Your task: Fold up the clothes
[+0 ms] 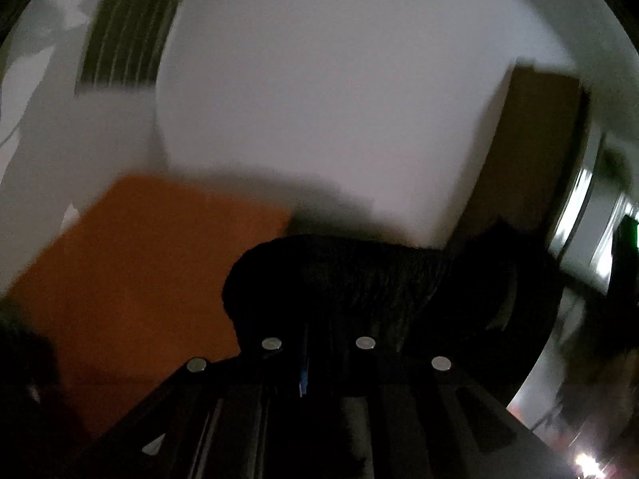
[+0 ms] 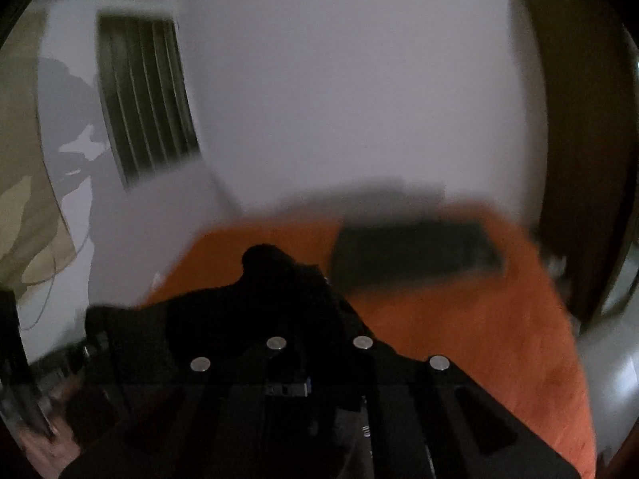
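Both sets of black fingers (image 1: 319,335) (image 2: 319,335) seem pinched on dark limp cloth (image 1: 359,279) lifted over your orange bed (image 2: 459,319); lay it flat toward twelve o'clock before creasing.

black garment (image 1: 359,279) | orange bedcover (image 2: 479,327) | curtain (image 2: 147,95) seemingly striped olive

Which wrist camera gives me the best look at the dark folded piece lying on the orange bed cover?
The right wrist view. There the dark folded piece lies flat on the orange cover, ahead of the right gripper, blurred but whole. The left wrist view shows none of it, only black cloth bunched at the left gripper.
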A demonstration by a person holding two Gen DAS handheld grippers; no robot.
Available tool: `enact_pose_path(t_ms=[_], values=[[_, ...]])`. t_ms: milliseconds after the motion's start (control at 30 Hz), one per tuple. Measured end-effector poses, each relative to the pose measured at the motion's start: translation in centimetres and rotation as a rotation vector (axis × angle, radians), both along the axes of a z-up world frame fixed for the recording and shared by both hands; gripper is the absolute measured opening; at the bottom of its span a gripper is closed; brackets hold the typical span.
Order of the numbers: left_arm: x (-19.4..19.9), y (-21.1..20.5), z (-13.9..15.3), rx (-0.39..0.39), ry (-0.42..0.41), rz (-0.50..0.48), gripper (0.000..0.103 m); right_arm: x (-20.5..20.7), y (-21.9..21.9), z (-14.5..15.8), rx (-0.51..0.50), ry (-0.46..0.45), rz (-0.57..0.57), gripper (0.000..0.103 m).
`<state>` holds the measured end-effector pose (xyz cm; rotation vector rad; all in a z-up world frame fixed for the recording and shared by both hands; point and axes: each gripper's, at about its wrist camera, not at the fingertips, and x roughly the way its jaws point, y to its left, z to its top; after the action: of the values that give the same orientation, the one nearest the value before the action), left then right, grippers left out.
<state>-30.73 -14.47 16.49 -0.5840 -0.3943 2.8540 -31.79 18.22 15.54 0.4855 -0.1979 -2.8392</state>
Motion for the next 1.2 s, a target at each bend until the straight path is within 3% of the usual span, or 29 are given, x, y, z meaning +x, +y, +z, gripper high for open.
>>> enact_pose_path(t_ms=[67, 133, 200, 267, 333, 467, 567, 633, 700, 767, 867, 933, 1033, 1100, 1200], values=[[2.1, 0.9, 5.1, -0.009, 0.086, 0.008, 0.008, 2.2, 0.6, 3.4, 0.011, 0.095, 0.004, 0.004], [4.4, 1.4, 7.2, -0.024, 0.115, 0.016, 0.008, 5.1, 1.3, 5.8, 0.014, 0.138, 0.041, 0.004], [6.4, 1.6, 6.2, -0.030, 0.086, 0.022, 0.008, 7.1, 2.1, 6.0, -0.005, 0.122, 0.089, 0.004], [8.3, 1.4, 3.5, -0.028, 0.028, 0.021, 0.008, 9.2, 2.5, 4.1, -0.022, 0.061, 0.134, 0.004], [10.2, 1.2, -1.1, -0.024, -0.053, 0.015, 0.008, 11.4, 2.5, 0.1, -0.021, -0.018, 0.168, 0.004], [13.6, 0.9, -12.6, -0.027, -0.253, 0.007, 0.008, 14.1, 2.4, -12.0, -0.030, -0.212, 0.214, 0.005], [16.3, 2.1, -19.4, -0.129, -0.381, -0.010, 0.008, 16.9, 2.8, -21.8, -0.134, -0.416, 0.224, 0.005], [18.2, 3.1, -23.6, -0.207, -0.463, -0.023, 0.008, 18.7, 3.3, -26.6, -0.214, -0.543, 0.215, 0.005], [20.0, 4.1, -27.9, -0.284, -0.545, -0.036, 0.008, 21.1, 3.5, -30.5, -0.253, -0.625, 0.202, 0.005], [21.5, 5.2, -30.8, -0.351, -0.607, -0.046, 0.010, 22.9, 3.5, -32.3, -0.233, -0.647, 0.199, 0.005], [22.4, 6.0, -30.7, -0.382, -0.641, -0.046, 0.019, 25.4, 3.8, -33.3, -0.188, -0.679, 0.192, 0.008], [22.5, 5.8, -30.4, -0.356, -0.674, -0.038, 0.026, 26.7, 5.5, -33.6, -0.187, -0.716, 0.162, 0.012], [24.0, 4.8, -29.7, -0.292, -0.707, -0.013, 0.034, 28.6, 8.2, -34.1, -0.189, -0.772, 0.114, 0.031], [24.4, 4.4, -29.3, -0.297, -0.703, 0.018, 0.041, 29.5, 9.6, -34.2, -0.199, -0.768, 0.042, 0.046], [24.2, 4.3, -29.0, -0.318, -0.695, 0.043, 0.054, 29.4, 9.3, -33.5, -0.256, -0.749, 0.029, 0.054]])
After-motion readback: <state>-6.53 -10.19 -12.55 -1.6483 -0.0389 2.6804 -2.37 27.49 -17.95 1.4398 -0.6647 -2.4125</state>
